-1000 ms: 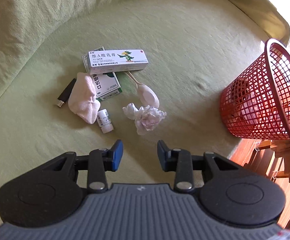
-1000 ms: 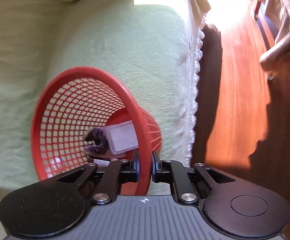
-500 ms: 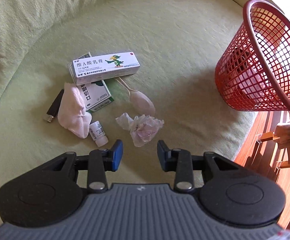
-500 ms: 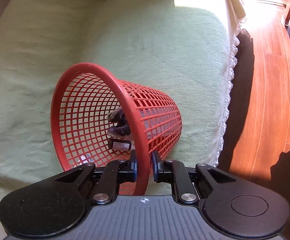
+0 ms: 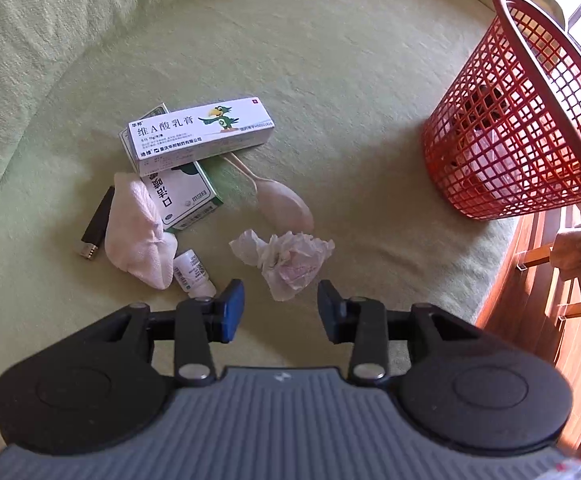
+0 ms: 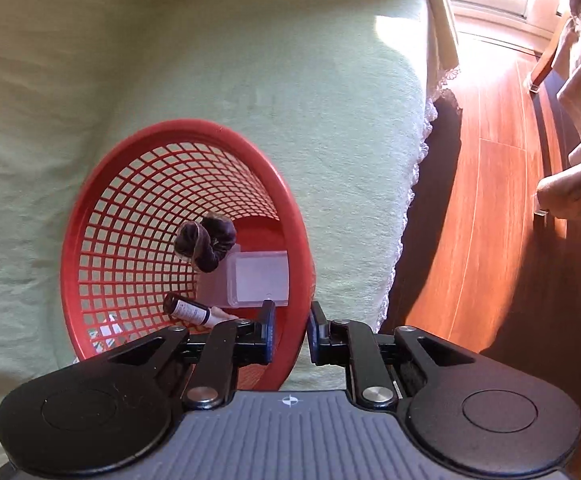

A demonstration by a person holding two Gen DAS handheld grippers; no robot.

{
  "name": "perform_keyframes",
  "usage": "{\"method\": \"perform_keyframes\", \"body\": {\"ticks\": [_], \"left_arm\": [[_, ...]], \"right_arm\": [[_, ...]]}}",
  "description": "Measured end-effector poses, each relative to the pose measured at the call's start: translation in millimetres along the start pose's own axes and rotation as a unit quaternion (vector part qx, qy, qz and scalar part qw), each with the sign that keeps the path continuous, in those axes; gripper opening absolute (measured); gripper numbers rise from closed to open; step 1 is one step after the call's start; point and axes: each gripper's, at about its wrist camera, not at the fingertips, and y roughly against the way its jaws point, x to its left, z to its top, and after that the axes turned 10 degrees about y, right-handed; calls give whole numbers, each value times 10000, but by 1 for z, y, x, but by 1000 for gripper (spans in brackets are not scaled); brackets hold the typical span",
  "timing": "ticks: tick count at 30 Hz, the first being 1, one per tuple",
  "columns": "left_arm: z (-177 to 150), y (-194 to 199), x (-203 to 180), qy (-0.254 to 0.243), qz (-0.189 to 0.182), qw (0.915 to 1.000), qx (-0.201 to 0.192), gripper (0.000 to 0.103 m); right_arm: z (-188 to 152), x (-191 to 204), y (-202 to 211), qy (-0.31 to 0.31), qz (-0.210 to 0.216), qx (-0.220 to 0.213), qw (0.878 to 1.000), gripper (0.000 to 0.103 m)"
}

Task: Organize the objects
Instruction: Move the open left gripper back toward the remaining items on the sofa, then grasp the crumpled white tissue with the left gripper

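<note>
Our right gripper point(image 6: 289, 332) clamps the red basket's point(image 6: 90, 216) rim; inside lie a dark cloth point(image 6: 206, 242), clear box point(image 6: 258, 276) and small bottle point(image 6: 190, 312). Our left gripper point(image 5: 280, 310) hangs wide apart, empty, just short of the crumpled tissue point(image 5: 286, 258) on the green cover point(image 5: 330, 80).

Two identical hand-held tools: left gripper point(image 5: 278, 308) and right gripper point(image 6: 289, 334). Black plastic linkage arms with silver round screws, blue rubber pads point(image 5: 232, 310) on the fingertips, two round black discs at the sides, grey ribbed body below with a small white crosshair marking point(image 6: 289, 401).
</note>
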Motion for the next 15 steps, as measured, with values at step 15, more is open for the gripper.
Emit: {"method": "perform_keyframes", "body": {"ticks": [15], "left_arm": [[3, -53, -6, -426, -59, 9988, 231, 35]], "right_arm": [[10, 21, 3, 1153, -317, -4, 9928, 10]]}}
